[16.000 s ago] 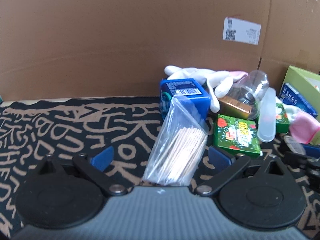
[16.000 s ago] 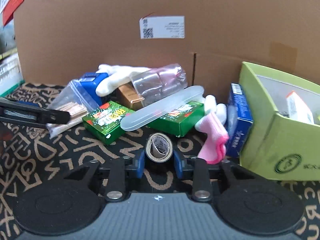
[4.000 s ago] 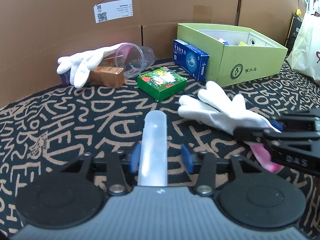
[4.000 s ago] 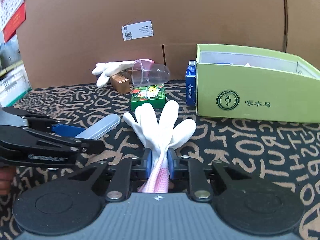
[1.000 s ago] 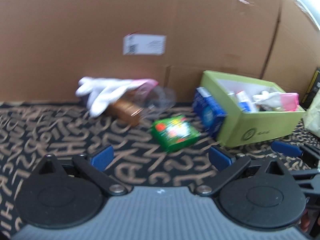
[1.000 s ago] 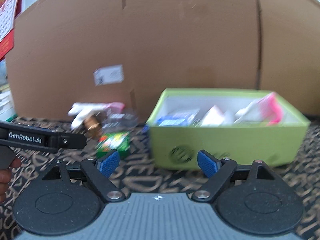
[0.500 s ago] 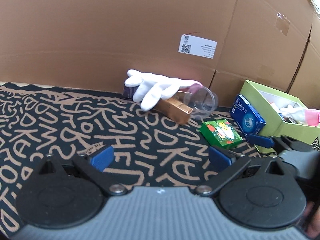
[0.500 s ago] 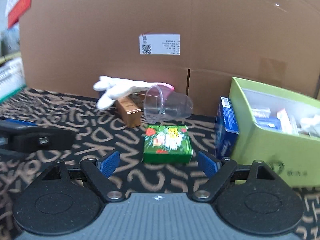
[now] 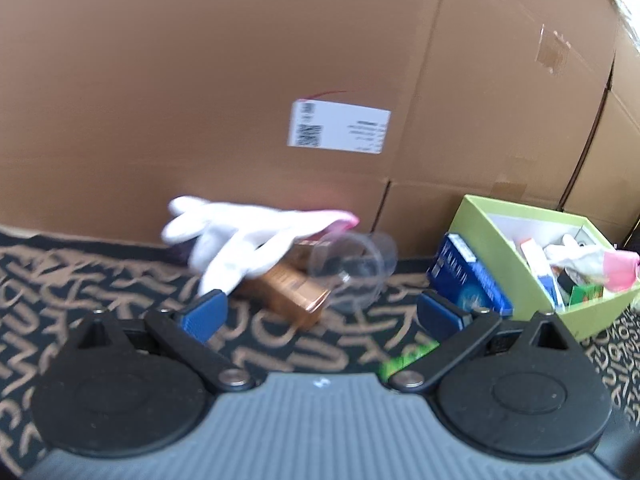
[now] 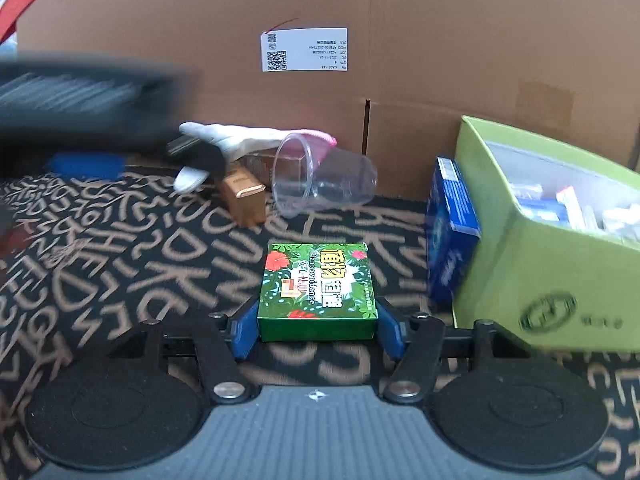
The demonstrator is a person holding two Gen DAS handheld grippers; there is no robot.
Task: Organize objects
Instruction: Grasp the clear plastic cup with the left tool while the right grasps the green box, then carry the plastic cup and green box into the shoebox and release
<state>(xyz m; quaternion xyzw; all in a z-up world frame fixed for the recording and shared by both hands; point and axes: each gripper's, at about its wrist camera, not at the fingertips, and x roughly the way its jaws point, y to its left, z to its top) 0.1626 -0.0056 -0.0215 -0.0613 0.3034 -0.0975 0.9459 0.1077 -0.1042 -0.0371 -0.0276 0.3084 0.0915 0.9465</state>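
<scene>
Right wrist view alone shows the right gripper (image 10: 316, 330) closing around the green box (image 10: 318, 290); left gripper (image 9: 320, 314) wide, empty.

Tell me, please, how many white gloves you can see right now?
2: one white glove draped over the gold box by the cardboard wall, another glove inside the green box. More may be hidden there.

Bright, even light — motion blur, fisheye-warped edges.

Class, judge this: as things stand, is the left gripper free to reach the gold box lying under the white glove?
Probably yes. The left gripper is open and empty, with bare mat before the gold box. The white glove drapes its far end and the clear cup crowds one side.
</scene>
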